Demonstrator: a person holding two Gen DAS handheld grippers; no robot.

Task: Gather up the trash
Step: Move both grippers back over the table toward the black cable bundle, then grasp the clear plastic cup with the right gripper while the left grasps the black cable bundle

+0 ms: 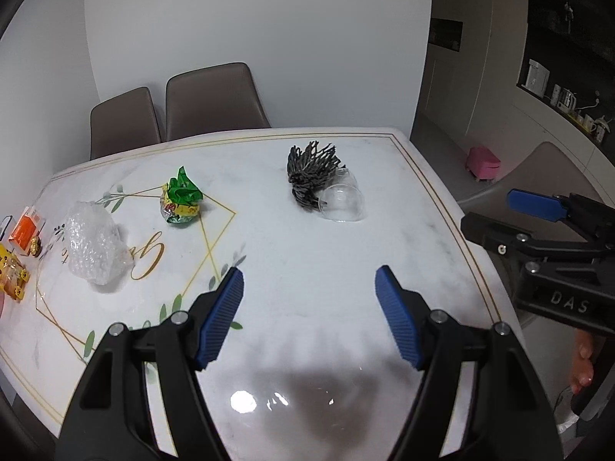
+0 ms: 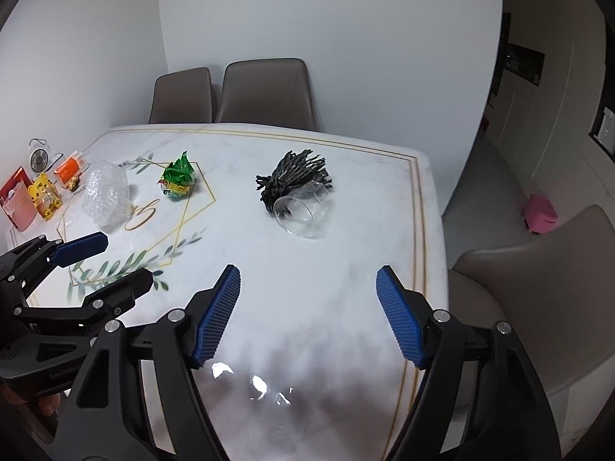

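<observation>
I hold both grippers above the near part of the marble table, jaws spread wide, nothing between the blue pads. My left gripper points over bare tabletop; my right gripper hangs just beside it, nearer the table's right edge. All the trash lies farther out, well apart from my fingers. Straight ahead of both lies a dark shredded clump touching a clear plastic cup tipped on its side. To the left of these sits a crumpled green wrapper, and farther left a wad of bubble wrap, all resting on the table.
</observation>
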